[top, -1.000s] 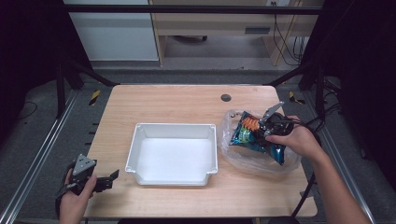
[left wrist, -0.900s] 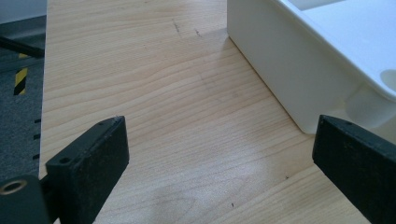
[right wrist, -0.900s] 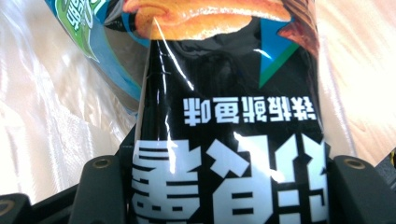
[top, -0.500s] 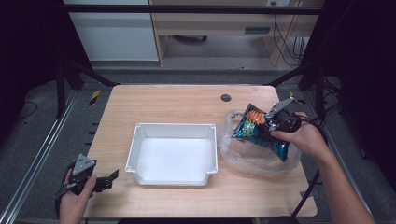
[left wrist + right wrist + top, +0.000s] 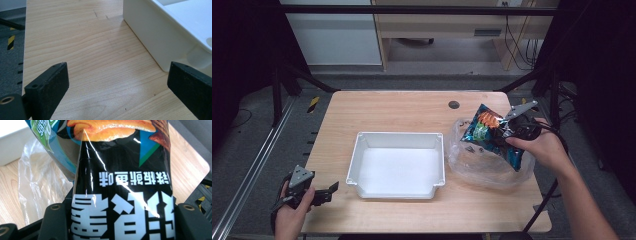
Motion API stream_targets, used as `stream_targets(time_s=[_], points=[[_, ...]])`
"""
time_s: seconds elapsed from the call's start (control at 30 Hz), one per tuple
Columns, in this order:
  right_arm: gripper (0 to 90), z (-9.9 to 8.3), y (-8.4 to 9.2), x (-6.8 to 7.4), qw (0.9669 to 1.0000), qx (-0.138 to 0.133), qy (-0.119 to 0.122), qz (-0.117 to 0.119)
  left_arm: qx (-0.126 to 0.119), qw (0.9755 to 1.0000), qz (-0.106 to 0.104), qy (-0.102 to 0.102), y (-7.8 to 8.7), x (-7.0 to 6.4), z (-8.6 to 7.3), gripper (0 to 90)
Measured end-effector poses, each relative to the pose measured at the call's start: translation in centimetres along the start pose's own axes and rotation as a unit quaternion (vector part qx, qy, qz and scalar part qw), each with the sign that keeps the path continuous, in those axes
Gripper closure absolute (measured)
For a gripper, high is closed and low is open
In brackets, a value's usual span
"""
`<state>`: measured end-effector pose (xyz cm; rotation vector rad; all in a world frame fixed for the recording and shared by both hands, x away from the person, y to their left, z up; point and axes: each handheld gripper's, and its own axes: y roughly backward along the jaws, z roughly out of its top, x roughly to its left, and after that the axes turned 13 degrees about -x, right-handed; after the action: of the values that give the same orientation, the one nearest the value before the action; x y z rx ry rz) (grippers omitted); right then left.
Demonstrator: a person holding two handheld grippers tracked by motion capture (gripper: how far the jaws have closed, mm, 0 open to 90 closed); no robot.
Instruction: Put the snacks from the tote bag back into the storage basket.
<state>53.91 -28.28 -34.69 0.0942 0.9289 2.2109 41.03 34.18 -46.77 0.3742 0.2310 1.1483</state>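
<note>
From the high view, your right gripper (image 5: pixel 507 131) pinches a glossy, crinkled snack bag (image 5: pixel 492 137), dark blue and black with orange print, held tilted above a limp clear plastic bag (image 5: pixel 472 167) that lies rumpled on the right part of the table (image 5: pixel 402 107). The table is pale wood with rounded corners and a small dark round hole (image 5: pixel 454 105) near its far edge. A white, smooth-walled rectangular tray (image 5: pixel 398 164) sits mid-table, just beside the plastic bag, with bare wood all along the far side. Your left gripper (image 5: pixel 319 192) rests at the near left corner, close to the table's edge and apart from the tray. In the left gripper view, your matte black jaws stand spread wide with nothing between them, over grained wood (image 5: pixel 87 50); the tray's rounded corner (image 5: pixel 160 42) rises to the right, and the table edge drops to grey floor on the left. In the right gripper view, your jaws press on the shiny foil of the snack bag (image 5: pixel 120 195), its bold white lettering upside down, with the wrinkled clear plastic (image 5: pixel 42 185) below and a rounded table corner (image 5: pixel 197 162) behind.
</note>
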Motion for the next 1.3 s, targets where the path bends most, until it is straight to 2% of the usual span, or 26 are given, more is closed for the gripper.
stream_targets(time_s=[0.47,0.73,0.93,1.3], points=[[40.0,1.7,2.1,0.7,0.9992,-0.037,0.006,-0.009,-0.005,0.9999,0.007,0.013,0.3,0.6,-0.1,3.5],[40.1,2.5,2.8,1.0,0.9988,-0.045,0.014,-0.009,-0.010,0.9997,0.012,0.020,0.5,1.1,-0.2,3.5],[40.2,3.2,3.4,1.2,0.9983,-0.057,0.011,-0.010,-0.013,0.9994,0.015,0.030,0.7,1.4,-0.2,3.5],[40.3,4.0,4.2,1.4,0.9971,-0.074,0.015,-0.009,-0.014,0.9992,0.017,0.035,0.8,1.6,-0.3,3.6]])
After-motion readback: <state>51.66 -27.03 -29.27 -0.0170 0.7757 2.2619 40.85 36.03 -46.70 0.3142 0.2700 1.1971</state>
